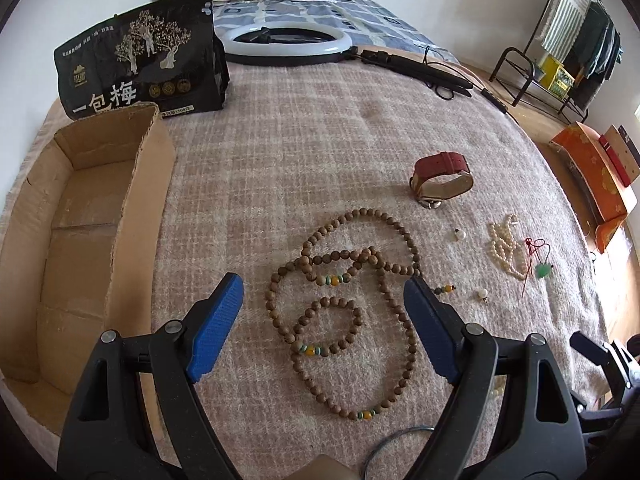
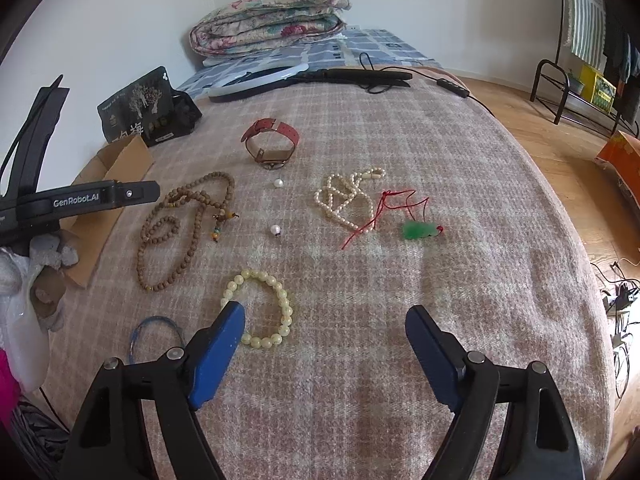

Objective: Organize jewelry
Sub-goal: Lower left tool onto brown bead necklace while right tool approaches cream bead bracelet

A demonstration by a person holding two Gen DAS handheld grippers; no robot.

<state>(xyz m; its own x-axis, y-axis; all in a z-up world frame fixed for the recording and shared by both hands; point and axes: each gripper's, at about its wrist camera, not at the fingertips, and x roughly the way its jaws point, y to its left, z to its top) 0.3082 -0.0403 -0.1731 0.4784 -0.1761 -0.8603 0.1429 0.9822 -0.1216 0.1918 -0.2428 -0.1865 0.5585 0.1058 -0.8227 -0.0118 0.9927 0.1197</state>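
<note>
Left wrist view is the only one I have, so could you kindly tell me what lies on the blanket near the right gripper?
Observer: A pale yellow round-bead bracelet lies just ahead of the right gripper, beside its left finger.
Operator: Thank you; is that gripper holding anything?
Observer: No, its jaws stand wide apart with only the plaid blanket between them.
Operator: I see just a sliver of a thin blue ring; is it whole?
Observer: Yes, the thin blue wire hoop lies flat as a full loop, left of the yellow bracelet and apart from it.
Operator: And the green pendant?
Observer: The green stone pendant sits on its red cord, right of the white pearl strand.
</note>
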